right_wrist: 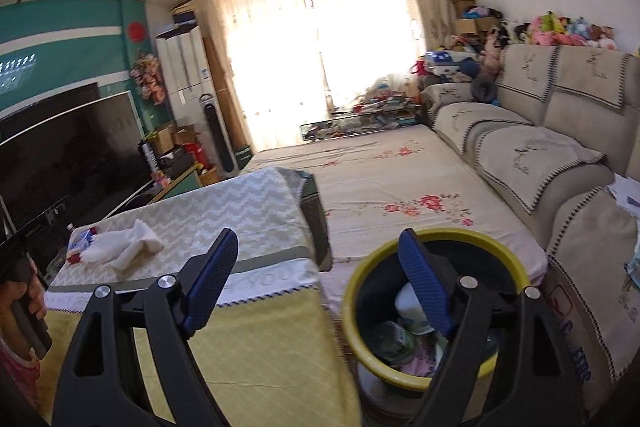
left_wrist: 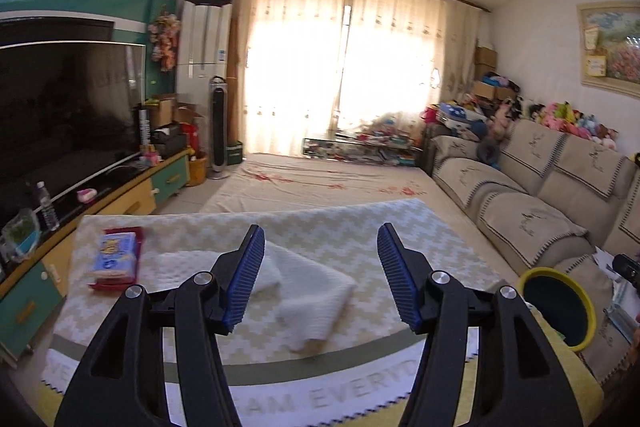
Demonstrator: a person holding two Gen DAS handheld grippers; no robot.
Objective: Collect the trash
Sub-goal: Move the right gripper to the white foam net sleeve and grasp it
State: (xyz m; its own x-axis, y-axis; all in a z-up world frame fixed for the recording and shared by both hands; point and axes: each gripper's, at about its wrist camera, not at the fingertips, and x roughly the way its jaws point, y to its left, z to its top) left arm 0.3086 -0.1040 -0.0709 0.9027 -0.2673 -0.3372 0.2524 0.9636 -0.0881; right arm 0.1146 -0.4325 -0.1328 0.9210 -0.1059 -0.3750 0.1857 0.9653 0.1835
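Note:
A yellow-rimmed black trash bin [right_wrist: 362,291] stands on the floor right of the covered table; a white cup [right_wrist: 410,307], a green wrapper and other scraps lie inside. The bin also shows in the left wrist view [left_wrist: 586,295]. My right gripper [right_wrist: 318,281] is open and empty, above the bin's near rim. My left gripper [left_wrist: 320,275] is open and empty above the table [left_wrist: 240,227], just before a folded white cloth [left_wrist: 312,291]. The cloth also shows in the right wrist view [right_wrist: 128,247]. A blue tissue pack [left_wrist: 114,255] lies on a red box at the table's left.
A beige sofa [left_wrist: 540,195] runs along the right. A TV [left_wrist: 60,115] on a cabinet stands at left, with a water bottle [left_wrist: 46,205]. A flowered floor mat [right_wrist: 400,187] lies beyond the table. A low glass table [left_wrist: 360,147] with clutter stands by the curtains.

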